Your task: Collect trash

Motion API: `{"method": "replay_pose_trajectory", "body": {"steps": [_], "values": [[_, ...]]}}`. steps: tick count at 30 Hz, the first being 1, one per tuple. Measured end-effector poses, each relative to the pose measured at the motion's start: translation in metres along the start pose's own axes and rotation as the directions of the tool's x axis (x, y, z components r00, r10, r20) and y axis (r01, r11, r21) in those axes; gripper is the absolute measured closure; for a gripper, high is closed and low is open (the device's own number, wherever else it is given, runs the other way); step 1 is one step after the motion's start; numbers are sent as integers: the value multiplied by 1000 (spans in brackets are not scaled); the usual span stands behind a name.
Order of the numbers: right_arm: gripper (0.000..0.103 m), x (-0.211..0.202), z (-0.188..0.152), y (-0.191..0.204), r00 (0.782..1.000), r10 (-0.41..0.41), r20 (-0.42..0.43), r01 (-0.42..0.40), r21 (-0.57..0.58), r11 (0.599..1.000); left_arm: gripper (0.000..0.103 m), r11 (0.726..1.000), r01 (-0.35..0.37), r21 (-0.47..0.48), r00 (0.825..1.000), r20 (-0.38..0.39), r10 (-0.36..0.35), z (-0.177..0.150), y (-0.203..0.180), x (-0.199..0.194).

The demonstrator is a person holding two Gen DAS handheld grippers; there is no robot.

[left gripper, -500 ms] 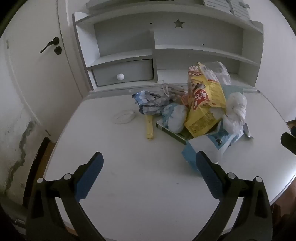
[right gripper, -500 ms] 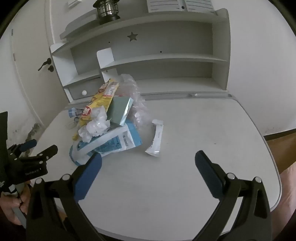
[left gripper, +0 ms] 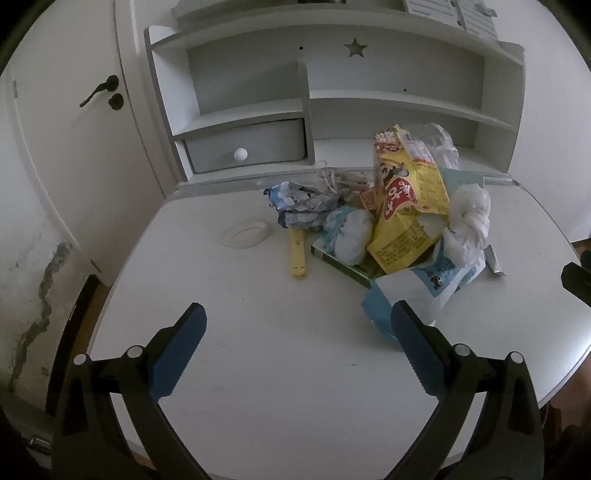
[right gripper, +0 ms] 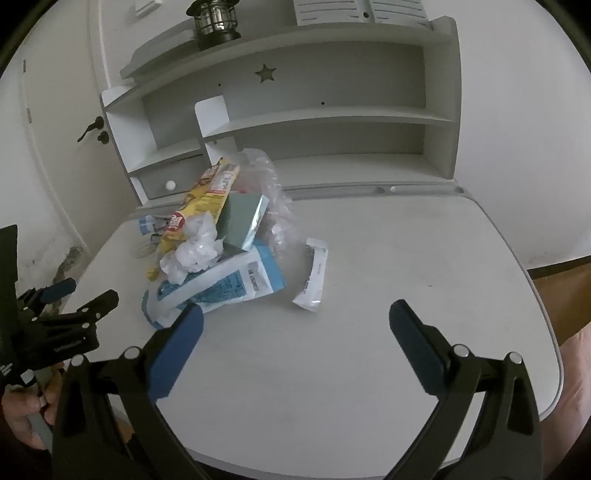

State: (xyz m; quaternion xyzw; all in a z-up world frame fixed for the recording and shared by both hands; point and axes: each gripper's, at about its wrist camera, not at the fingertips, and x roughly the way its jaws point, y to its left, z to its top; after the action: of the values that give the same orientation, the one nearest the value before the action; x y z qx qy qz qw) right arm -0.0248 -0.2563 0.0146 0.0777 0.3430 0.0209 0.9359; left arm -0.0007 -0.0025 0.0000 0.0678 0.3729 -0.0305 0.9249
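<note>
A heap of trash lies on the white desk (left gripper: 258, 350): a yellow snack bag (left gripper: 406, 206), a blue-and-white pouch (left gripper: 417, 288), crumpled white plastic (left gripper: 469, 214), a crumpled blue wrapper (left gripper: 299, 203), a yellow stick (left gripper: 298, 254) and a clear ring (left gripper: 245, 232). My left gripper (left gripper: 297, 325) is open and empty, short of the heap. In the right wrist view the pouch (right gripper: 229, 284), snack bag (right gripper: 207, 195), a green box (right gripper: 242, 221) and a loose white sachet (right gripper: 314, 277) show. My right gripper (right gripper: 295, 325) is open and empty, near the sachet.
A grey-white shelf unit (left gripper: 332, 110) with a small drawer (left gripper: 247, 147) stands at the desk's back. A lantern (right gripper: 216, 22) sits on top of it. A door (left gripper: 74, 129) is to the left. The left gripper shows at the right wrist view's left edge (right gripper: 74, 306).
Both views are nearly unchanged. The left gripper has shifted slightly; the trash has not moved.
</note>
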Motion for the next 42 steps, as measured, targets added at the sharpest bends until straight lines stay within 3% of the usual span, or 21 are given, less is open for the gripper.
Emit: {"method": "replay_pose_trajectory", "body": {"steps": [42], "values": [[5,-5,-1,5,1000,15,-5,-15,13,1000,6,1000,12,-2,1000,-1,-12,-2,1,-1]]}}
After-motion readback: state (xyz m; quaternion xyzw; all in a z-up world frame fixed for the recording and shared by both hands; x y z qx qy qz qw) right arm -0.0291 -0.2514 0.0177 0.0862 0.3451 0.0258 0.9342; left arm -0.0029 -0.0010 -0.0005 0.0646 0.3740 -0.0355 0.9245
